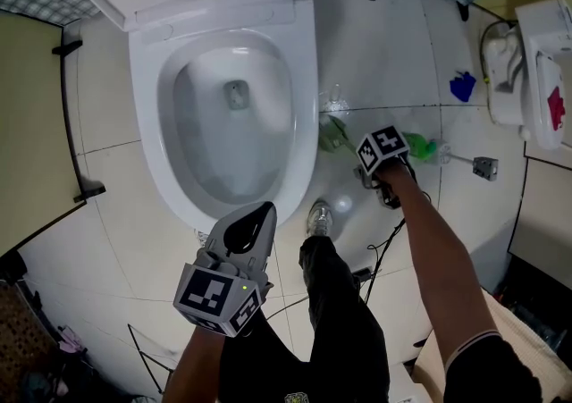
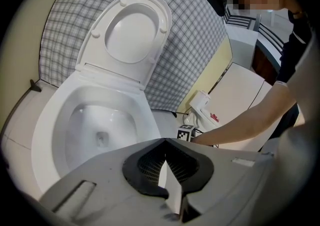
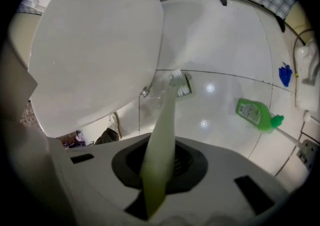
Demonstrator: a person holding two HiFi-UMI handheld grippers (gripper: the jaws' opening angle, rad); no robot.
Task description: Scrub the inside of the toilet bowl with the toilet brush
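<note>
Gleaming white floor tiles (image 1: pixel 384 53) round toilet bowl (image 1: pixel 147 133); right gripper (image 3: pixel 159 165) clenched on toilet brush (image 3: pixel 163 127), left gripper's (image 2: pixel 167 167) jaws together.

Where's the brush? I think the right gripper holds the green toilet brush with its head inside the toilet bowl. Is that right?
Not quite. The right gripper does hold the green toilet brush, but the brush head is outside the toilet bowl, down by the floor tiles beside it. The right gripper view shows this.

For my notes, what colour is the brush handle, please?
Pale green handle; right gripper view shows it best.
</note>
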